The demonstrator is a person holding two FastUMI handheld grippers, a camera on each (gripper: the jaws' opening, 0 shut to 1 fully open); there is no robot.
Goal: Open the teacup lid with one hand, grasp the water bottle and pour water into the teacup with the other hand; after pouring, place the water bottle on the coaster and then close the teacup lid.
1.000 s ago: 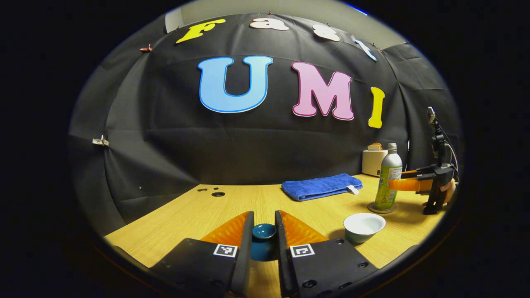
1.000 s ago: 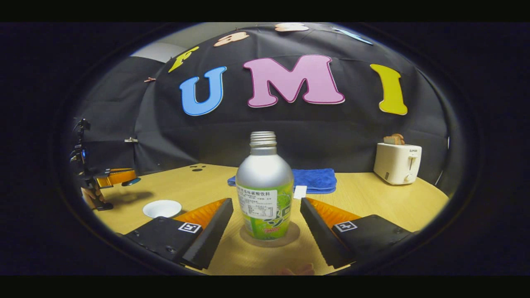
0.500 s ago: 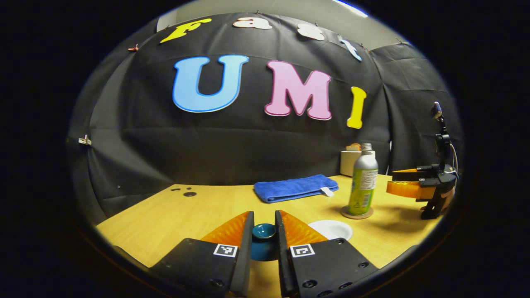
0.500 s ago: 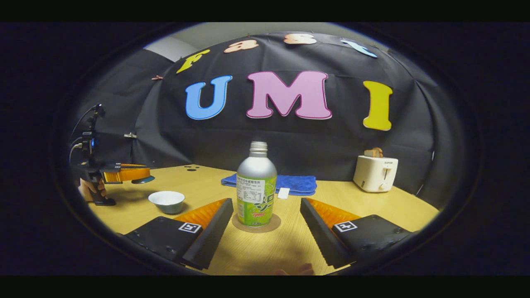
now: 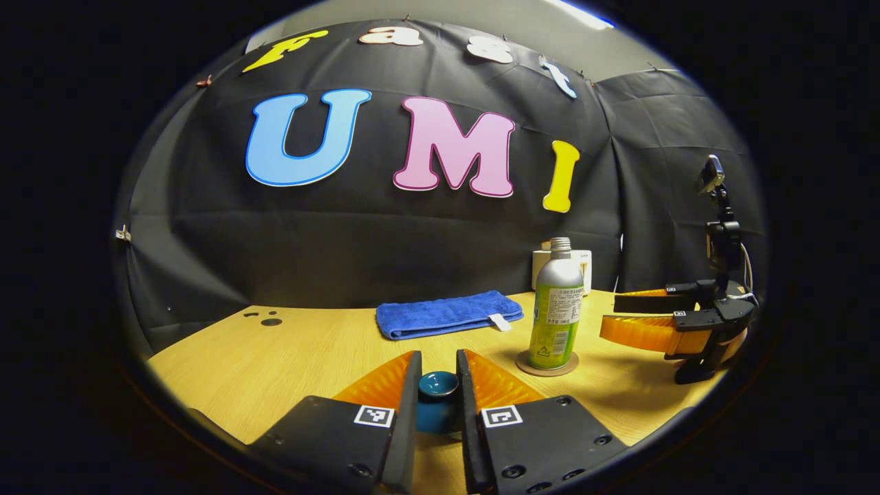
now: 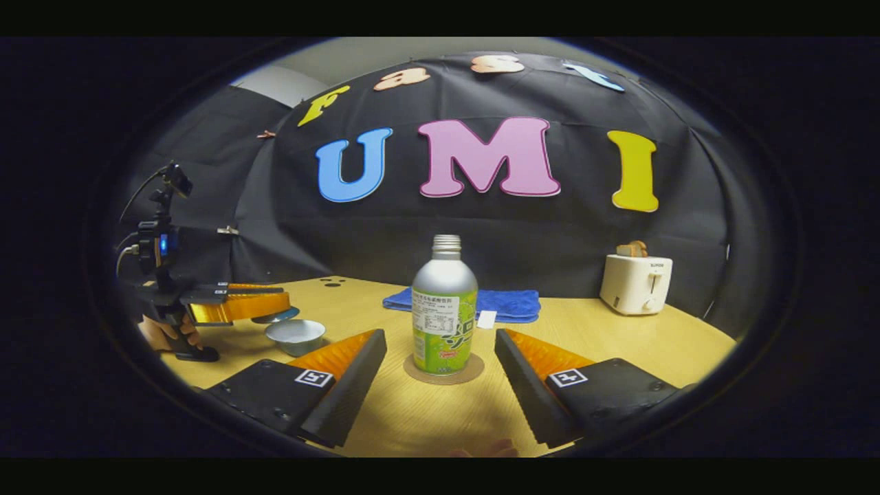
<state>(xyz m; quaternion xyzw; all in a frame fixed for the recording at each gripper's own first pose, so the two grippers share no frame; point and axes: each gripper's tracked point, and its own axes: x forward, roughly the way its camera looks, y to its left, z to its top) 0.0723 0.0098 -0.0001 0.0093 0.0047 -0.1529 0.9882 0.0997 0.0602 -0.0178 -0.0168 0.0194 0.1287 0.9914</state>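
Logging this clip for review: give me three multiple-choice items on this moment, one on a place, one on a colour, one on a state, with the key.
1. Where does the water bottle stand?
A. on the blue towel
B. on the round coaster
C. inside the teacup

2. What colour is the folded towel near the back wall?
A. blue
B. red
C. white

3. How is the right hand-held gripper?
A. shut on the bottle
B. shut on the toaster
C. open, a finger on either side of the bottle, apart from it

Key: 1 B, the bottle's base sits on the coaster. 2 A, the towel is plainly blue in both views. 3 C, the right gripper view shows table between each finger and the bottle.
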